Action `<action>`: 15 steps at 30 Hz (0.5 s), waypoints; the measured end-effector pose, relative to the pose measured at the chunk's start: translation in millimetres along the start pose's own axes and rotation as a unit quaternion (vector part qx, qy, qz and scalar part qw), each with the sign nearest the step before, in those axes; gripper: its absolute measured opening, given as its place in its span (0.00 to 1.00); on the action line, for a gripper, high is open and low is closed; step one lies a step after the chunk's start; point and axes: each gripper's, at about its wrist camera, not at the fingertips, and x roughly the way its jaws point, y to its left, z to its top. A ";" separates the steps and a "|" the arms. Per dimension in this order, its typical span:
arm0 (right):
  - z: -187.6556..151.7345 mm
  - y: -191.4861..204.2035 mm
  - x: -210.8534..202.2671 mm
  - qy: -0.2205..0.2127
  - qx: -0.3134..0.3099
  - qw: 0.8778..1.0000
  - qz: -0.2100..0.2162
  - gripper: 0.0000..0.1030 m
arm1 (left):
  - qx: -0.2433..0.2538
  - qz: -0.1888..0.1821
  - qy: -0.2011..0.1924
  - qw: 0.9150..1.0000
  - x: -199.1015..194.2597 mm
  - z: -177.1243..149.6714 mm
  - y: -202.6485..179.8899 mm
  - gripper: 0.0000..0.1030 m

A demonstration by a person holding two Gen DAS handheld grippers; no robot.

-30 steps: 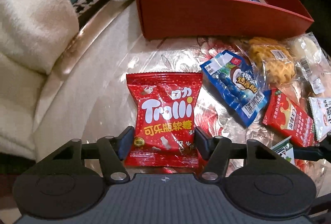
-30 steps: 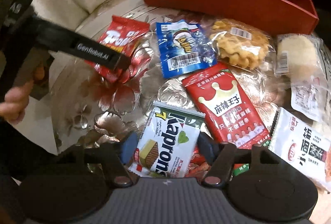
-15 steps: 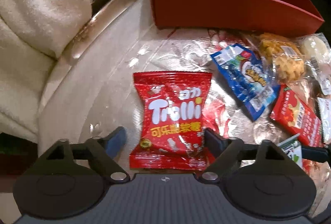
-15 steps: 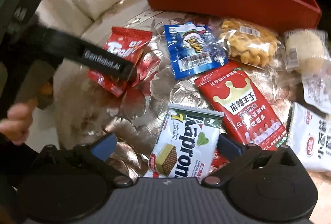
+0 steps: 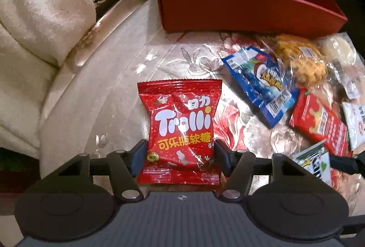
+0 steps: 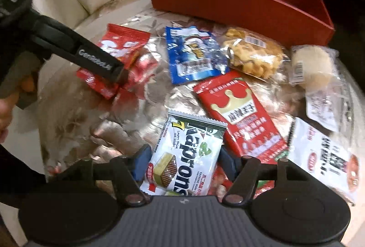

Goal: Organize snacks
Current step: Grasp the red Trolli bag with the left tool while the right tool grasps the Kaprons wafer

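My left gripper (image 5: 180, 154) is shut on the lower part of a red Trolli gummy bag (image 5: 181, 123), both pads pressing its sides. It also shows in the right wrist view (image 6: 123, 57), partly behind the left gripper's finger (image 6: 98, 59). My right gripper (image 6: 182, 161) is shut on a white Kaprons wafer pack (image 6: 184, 155). The red box (image 5: 239, 9) stands at the far side of the table and holds a couple of packets; it also shows in the right wrist view (image 6: 239, 2).
Loose snacks lie on the glossy floral table: a blue packet (image 6: 191, 53), a clear bag of fried twists (image 6: 253, 57), a red crown packet (image 6: 239, 114), a white bun (image 6: 314, 66), a white noodle pack (image 6: 326, 153). A cream cushion (image 5: 38, 14) sits left.
Both grippers opened wide half a second ago and have now closed again, the left on the Trolli bag, the right on the Kaprons pack. The right view shifted slightly.
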 end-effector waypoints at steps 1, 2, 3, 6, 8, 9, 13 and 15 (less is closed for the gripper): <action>-1.6 -1.4 -3.6 -0.003 0.004 1.000 0.005 0.59 | -0.003 -0.001 0.001 1.000 -1.2 -1.1 -1.1 0.66; -2.6 -2.0 -8.2 -0.007 0.006 1.000 0.008 0.59 | -0.009 -0.006 0.002 1.000 -3.1 -2.4 -1.2 0.65; -3.0 -2.4 -13.0 -0.014 0.007 1.000 0.008 0.59 | -0.013 -0.012 0.000 1.000 -5.9 -4.1 -1.6 0.65; -2.8 -8.0 -27.2 -0.035 0.018 0.999 0.010 0.59 | -0.022 -0.024 -0.015 0.999 -19.2 -7.2 -2.1 0.64; 0.0 -10.5 -33.1 -0.047 0.023 0.999 0.007 0.59 | -0.030 -0.034 -0.026 0.999 -28.5 -7.1 -2.5 0.64; 2.2 -11.6 -34.9 -0.052 0.024 0.998 0.004 0.59 | -0.033 -0.038 -0.029 0.998 -32.3 -6.5 -3.0 0.64; 6.7 -22.9 -45.5 -0.067 0.043 0.997 0.001 0.59 | -0.035 -0.042 -0.038 0.998 -36.9 -1.1 -10.6 0.64; 8.5 -27.5 -49.8 -0.074 0.050 0.996 0.001 0.59 | -0.033 -0.048 -0.044 0.997 -43.6 -1.2 -13.2 0.64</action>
